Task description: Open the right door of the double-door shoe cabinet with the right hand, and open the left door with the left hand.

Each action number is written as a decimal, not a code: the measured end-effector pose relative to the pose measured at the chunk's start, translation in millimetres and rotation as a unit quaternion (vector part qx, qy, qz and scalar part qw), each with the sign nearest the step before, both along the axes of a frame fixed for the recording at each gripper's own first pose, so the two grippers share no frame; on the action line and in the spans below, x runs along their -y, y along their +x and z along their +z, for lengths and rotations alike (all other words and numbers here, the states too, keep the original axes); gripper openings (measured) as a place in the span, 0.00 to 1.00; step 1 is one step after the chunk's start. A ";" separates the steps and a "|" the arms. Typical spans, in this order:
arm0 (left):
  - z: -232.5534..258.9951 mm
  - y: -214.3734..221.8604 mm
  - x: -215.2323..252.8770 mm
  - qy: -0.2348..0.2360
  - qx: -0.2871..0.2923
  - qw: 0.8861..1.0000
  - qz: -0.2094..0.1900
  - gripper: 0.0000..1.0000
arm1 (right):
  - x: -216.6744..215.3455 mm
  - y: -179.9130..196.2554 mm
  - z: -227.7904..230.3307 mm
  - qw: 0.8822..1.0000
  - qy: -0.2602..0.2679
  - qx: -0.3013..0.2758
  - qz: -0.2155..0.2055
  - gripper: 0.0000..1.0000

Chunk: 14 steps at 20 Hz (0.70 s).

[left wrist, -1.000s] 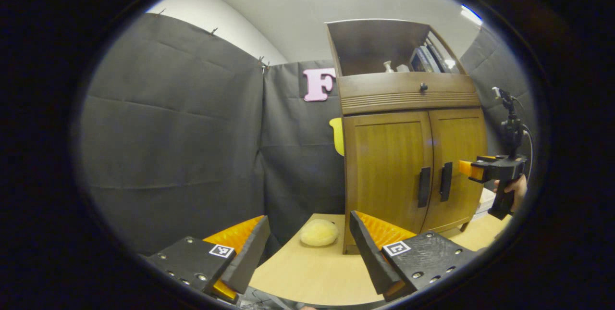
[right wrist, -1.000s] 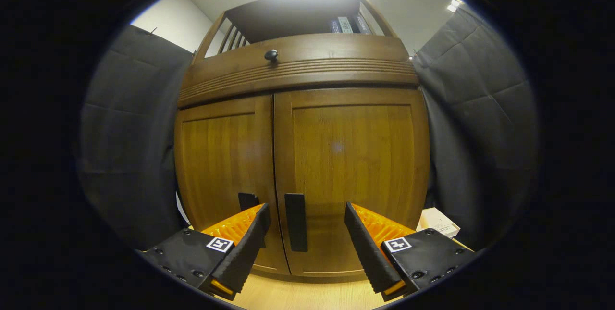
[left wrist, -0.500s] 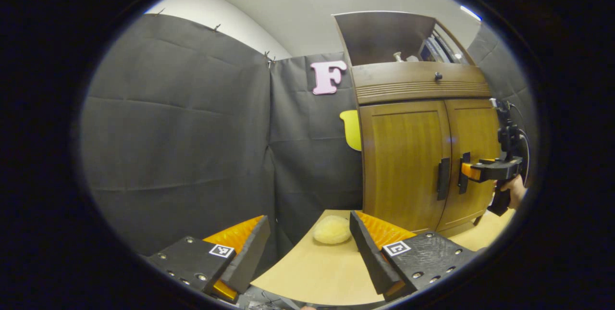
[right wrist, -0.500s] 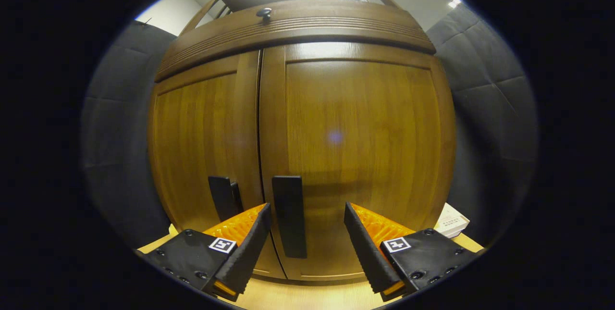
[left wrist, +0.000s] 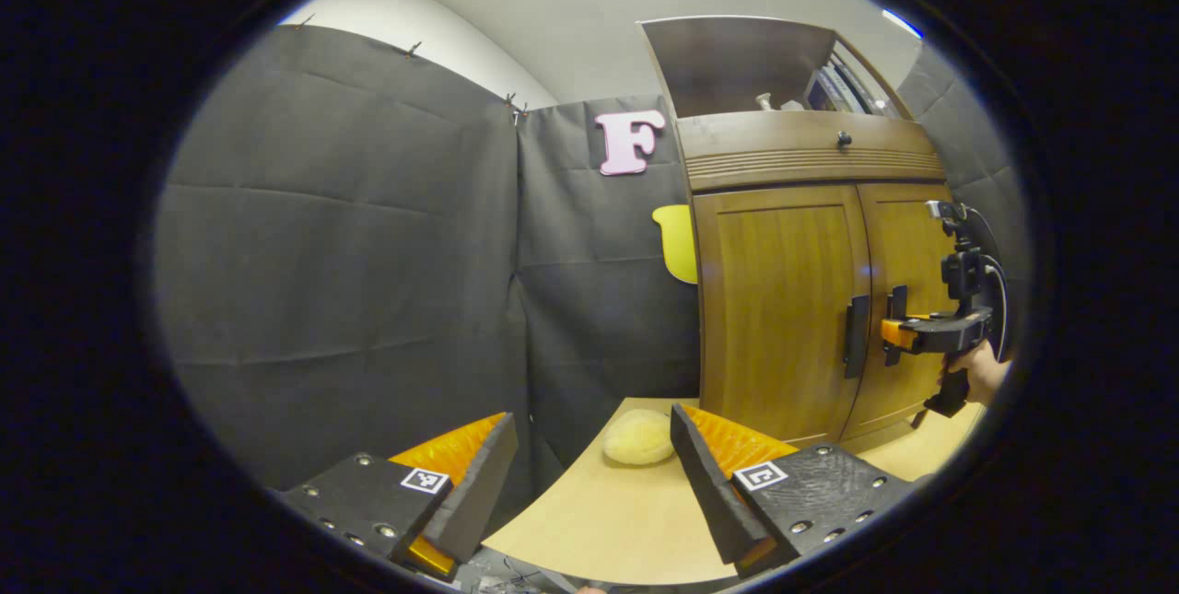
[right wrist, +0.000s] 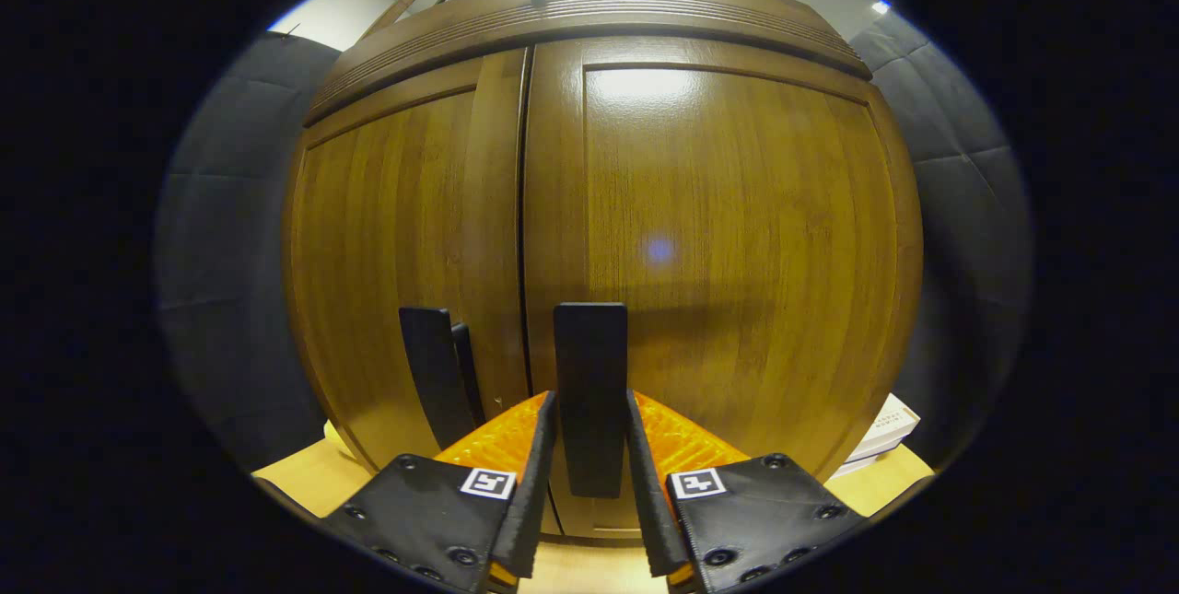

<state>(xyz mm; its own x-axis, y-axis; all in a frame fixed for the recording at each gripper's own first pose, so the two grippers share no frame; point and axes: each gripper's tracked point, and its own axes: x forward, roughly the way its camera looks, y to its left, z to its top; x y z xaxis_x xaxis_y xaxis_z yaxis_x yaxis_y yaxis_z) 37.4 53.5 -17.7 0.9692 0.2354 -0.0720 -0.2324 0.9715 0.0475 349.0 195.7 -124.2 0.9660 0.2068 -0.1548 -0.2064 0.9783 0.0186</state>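
Right tongs [right wrist: 589,474] now sit closed around the right door's handle [right wrist: 589,373], their fingers flanking the dark bar and seemingly pressing both its sides; half a second ago they gaped wide just short of it. You have your grip, it appears, so the first step now wants a pull outward to swing that door on its hinge.

From largest to smallest: the cabinet [left wrist: 811,161] stands at the far end of the bench [left wrist: 599,520], against the booth wall. Both doors are flush and shut, the right door [right wrist: 728,262] meeting the left door [right wrist: 396,253] at the centre seam. Seen from your left side, the right tongs [left wrist: 886,332] reach the handle pair at mid-height, your hand [left wrist: 978,371] behind them.

Left tongs [left wrist: 589,483] hang wide open and empty over the near bench, well apart from the cabinet; they have drifted little in the past second. The left handle [right wrist: 435,373] waits untouched just beside the gripped one. A pale soft lump [left wrist: 637,436] lies on the bench near the cabinet's left foot.
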 end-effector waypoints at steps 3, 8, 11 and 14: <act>-0.4 1.3 0.6 -0.004 0.002 1.000 -0.002 0.98 | 1.7 1.2 0.9 1.000 0.009 -0.009 0.000 0.30; 1.3 1.9 0.3 -0.003 0.017 1.000 -0.009 0.98 | 3.4 -10.9 3.6 0.999 0.016 -0.025 0.014 0.16; 0.7 2.6 -0.4 -0.007 0.022 1.000 -0.015 0.98 | 9.0 -29.2 2.1 0.999 0.015 -0.028 0.025 0.19; 2.0 3.1 -0.4 -0.010 0.028 0.999 -0.018 0.98 | 13.1 -43.6 7.1 0.998 0.024 -0.034 0.039 0.19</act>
<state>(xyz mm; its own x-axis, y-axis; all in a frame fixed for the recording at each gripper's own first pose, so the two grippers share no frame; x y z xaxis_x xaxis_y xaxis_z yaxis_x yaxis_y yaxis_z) 40.6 54.0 -15.7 0.9796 0.1998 -0.0210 -0.1995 0.9798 0.0158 305.4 182.6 -117.2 0.9344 0.2891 -0.2081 -0.2778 0.9571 0.0819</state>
